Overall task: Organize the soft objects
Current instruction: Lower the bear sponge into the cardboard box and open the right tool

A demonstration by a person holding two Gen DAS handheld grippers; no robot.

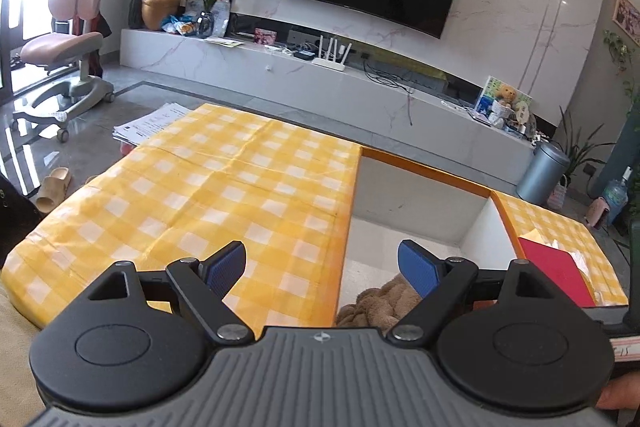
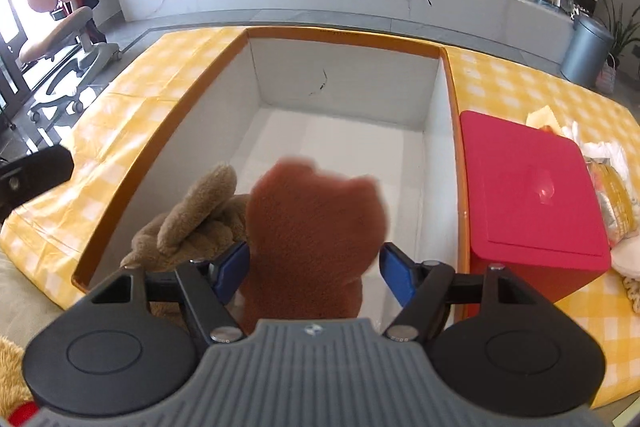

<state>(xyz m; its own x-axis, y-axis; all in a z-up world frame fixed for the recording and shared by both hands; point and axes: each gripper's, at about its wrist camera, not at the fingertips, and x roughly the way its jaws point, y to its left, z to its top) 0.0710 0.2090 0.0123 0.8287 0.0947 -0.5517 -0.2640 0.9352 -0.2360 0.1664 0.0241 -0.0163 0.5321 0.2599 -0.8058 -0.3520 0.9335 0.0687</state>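
Fingers of the right gripper (image 2: 314, 269) stand fairly wide with the reddish-brown plush toy (image 2: 316, 239) between them; the left pad seems to touch its flank, while a gap shows beside the right pad, so whether the toy is pinched, just let go, or merely resting against the gripper cannot be told from this view. Its outline is blurred. It sits over the near end of the white-walled box (image 2: 434, 99) with the orange rim, which is set on the yellow checked cloth (image 2: 520, 87). A tan plush toy (image 2: 192, 223) leans against the box's near-left corner, touching the brown one.

Over on the other side, the left gripper (image 1: 322, 267) is spread wide and carries nothing; it hovers above the cloth beside the box's left rim, and the tan plush (image 1: 380, 301) shows just below its right finger.

Both toys look light, squashy and furry, so they should deform under the pads rather than slip, and there is nothing fragile about them. A pinch across a thick part of the body or head seems the safest hold; an ear or paw would probably flop and swing. A red lidded box (image 2: 532, 195) stands just right of the white one
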